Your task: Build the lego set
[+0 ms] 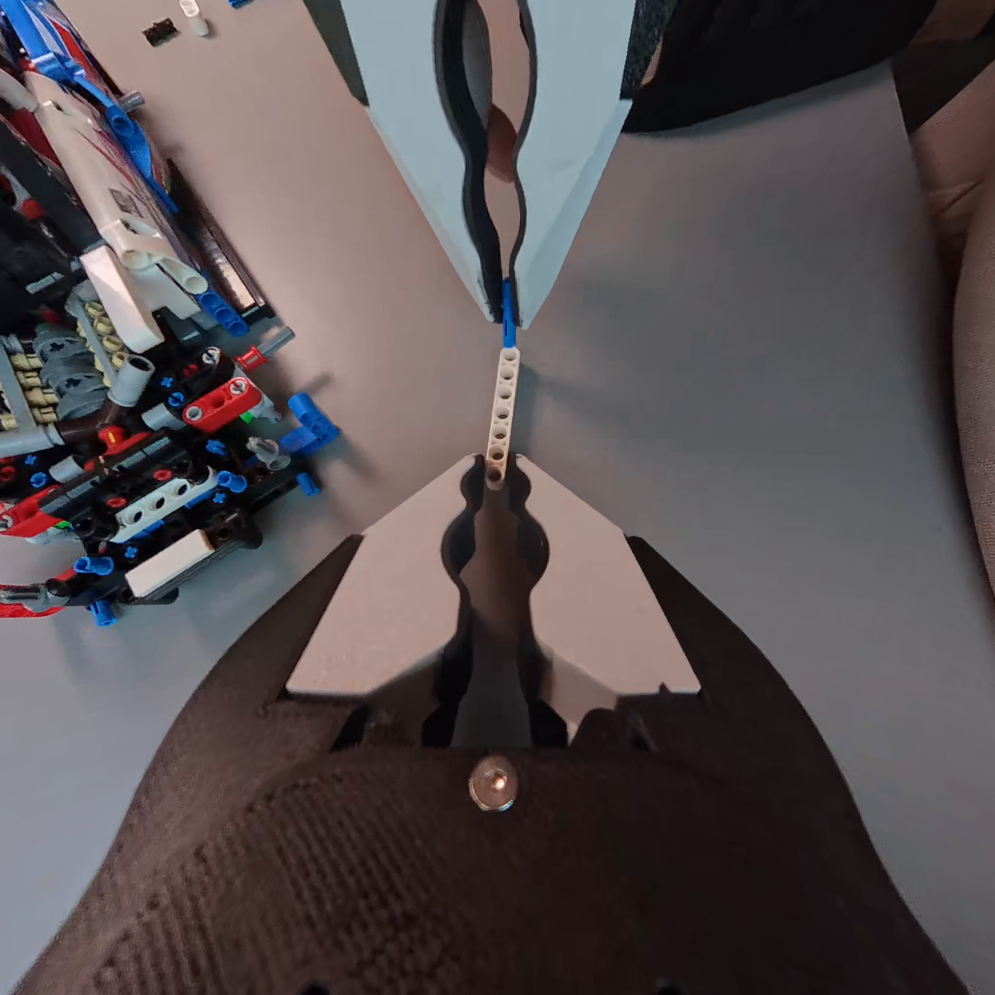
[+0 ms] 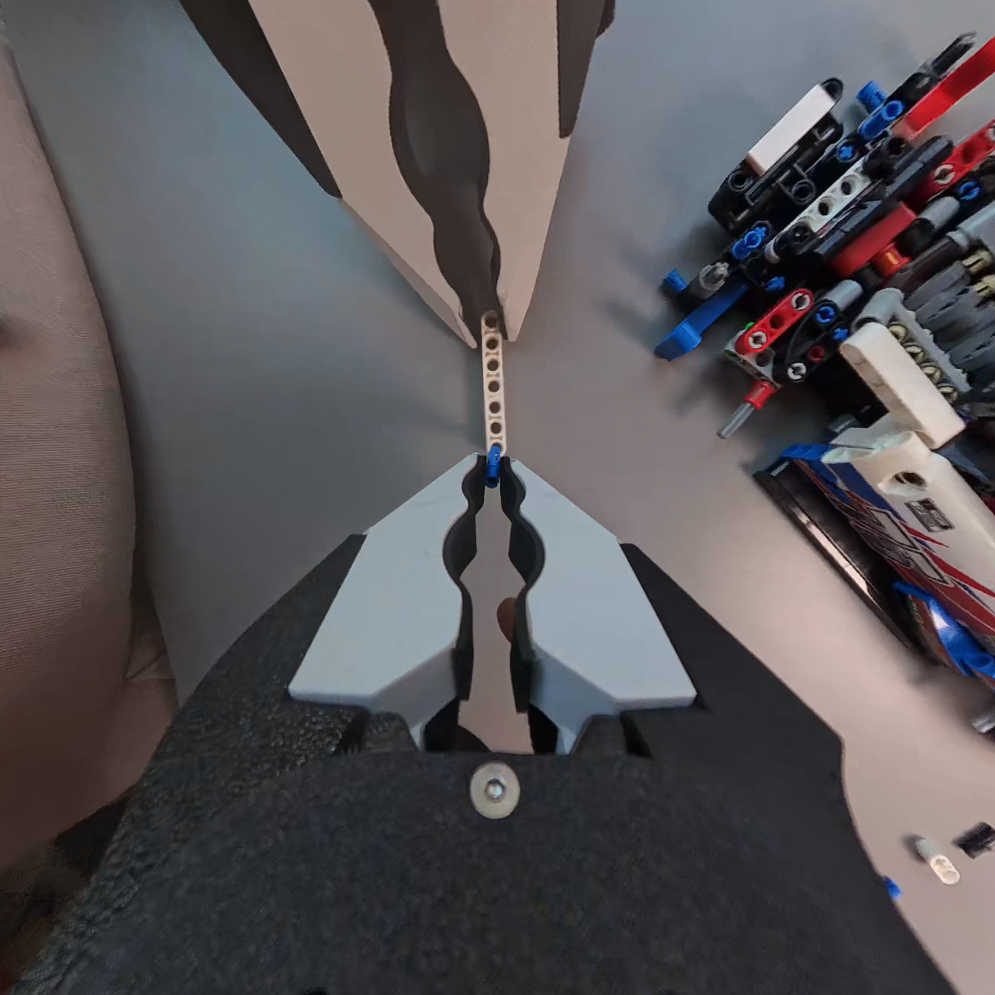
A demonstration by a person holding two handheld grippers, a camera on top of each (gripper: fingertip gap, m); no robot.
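My left gripper is shut on one end of a white beam with holes, held above the grey table. My right gripper faces it tip to tip and is shut on a small blue pin, whose tip sits at the far end hole of the white beam. In the left wrist view the blue pin shows between the right gripper's pale fingers. In the right wrist view the left gripper's fingers come in from the top. The partly built lego car lies to the side, and shows in the right wrist view.
A printed booklet lies under the car's far part. Small loose pieces, a white connector and a black part, lie on the grey table. A person's arm runs along the table edge. My hands' fingertips stand some 5 centimetres from each other.
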